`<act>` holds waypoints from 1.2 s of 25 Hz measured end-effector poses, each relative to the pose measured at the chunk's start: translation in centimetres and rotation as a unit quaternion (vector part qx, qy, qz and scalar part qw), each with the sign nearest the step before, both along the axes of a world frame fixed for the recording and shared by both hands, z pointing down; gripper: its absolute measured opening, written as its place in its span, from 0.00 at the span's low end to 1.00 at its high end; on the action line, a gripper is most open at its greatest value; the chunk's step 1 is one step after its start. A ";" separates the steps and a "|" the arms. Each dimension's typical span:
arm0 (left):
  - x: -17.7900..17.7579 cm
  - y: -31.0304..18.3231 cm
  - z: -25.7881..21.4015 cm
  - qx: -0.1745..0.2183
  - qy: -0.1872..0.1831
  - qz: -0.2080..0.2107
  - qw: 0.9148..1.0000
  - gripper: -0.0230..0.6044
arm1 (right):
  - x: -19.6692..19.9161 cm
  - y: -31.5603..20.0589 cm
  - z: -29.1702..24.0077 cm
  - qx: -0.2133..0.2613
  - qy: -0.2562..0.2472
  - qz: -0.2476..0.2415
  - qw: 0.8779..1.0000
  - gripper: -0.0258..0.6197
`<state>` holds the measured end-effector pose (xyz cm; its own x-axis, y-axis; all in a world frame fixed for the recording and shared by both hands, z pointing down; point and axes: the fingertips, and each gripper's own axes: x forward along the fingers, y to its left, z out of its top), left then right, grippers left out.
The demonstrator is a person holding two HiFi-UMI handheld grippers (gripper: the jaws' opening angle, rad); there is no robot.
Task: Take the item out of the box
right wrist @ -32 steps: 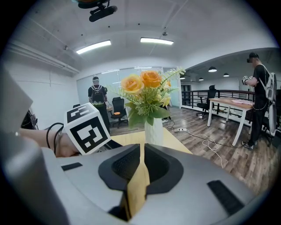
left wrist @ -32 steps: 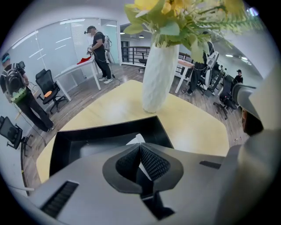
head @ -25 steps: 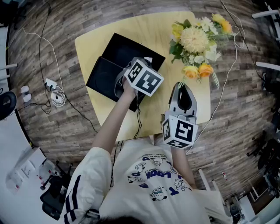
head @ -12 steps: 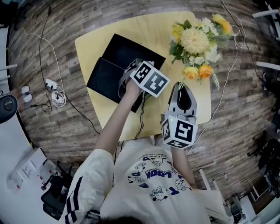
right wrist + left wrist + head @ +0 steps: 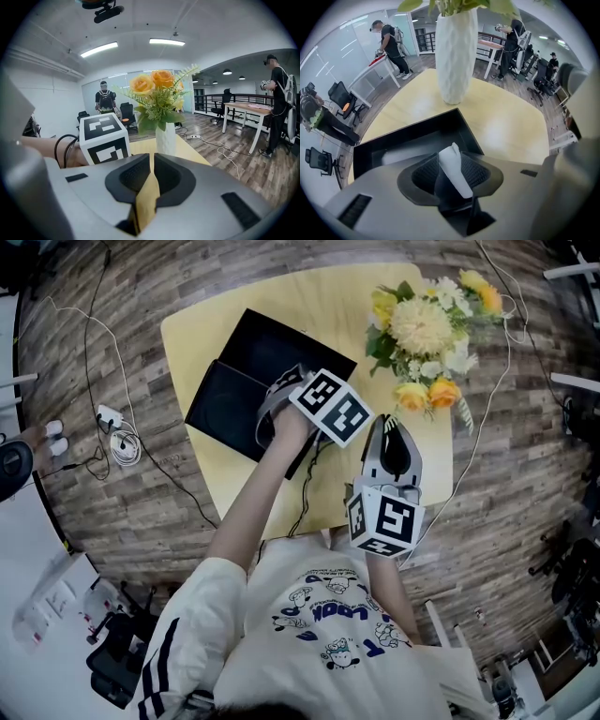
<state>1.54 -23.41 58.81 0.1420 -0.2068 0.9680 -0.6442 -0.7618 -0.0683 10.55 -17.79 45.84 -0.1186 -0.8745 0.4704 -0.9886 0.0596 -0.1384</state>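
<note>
white item (image 5: 453, 174) is seen standing, slightly tilted, between the jaws of the left gripper (image 5: 450, 161), which is pointed steeply down over the near corner of the black box (image 5: 401, 140). the jaws are parted, having just been opening, and whether either pad touches the item cannot be told; nor can it be told whether the item rests in the box. the right gripper (image 5: 152, 164) is held nearer the person, beside the left one, over the near edge of the yellow table (image 5: 319, 296). its jaws are closed together at the tips, and a strip of the table is seen through the slit below them. the box is laid open on the table. further back, a white vase (image 5: 456, 56) of flowers (image 5: 422, 324) is stood on the table, apart from the box. desks and standing people are seen beyond.
</note>
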 end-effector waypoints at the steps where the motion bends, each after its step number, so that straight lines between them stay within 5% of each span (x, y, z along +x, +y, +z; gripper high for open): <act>1: 0.0 0.1 0.0 0.000 0.000 0.003 1.000 0.28 | 0.0 0.0 0.0 -0.001 0.000 0.000 1.000 0.11; 7: -0.2 0.0 -0.2 0.016 -0.008 0.015 1.000 0.21 | 0.0 0.1 0.1 -0.003 -0.001 0.002 1.000 0.11; 12: -0.3 -0.5 -1.0 0.066 0.004 0.007 0.998 0.18 | 0.3 0.0 0.2 -0.003 0.001 0.005 1.000 0.11; 20: -1.5 -2.2 -4.1 0.113 0.129 -0.096 0.980 0.18 | 0.1 0.0 0.0 -0.001 0.002 0.000 1.000 0.11; 30: -2.5 -2.4 -8.8 0.167 0.198 -0.144 0.955 0.18 | -1.2 -0.2 -1.1 0.013 0.000 -0.020 1.000 0.11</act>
<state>-0.94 -25.77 50.03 0.3737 -0.5799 0.7239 -0.8491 -0.5280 0.0154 9.39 -17.97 44.77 -0.1543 -0.8804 0.4484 -0.9853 0.1032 -0.1364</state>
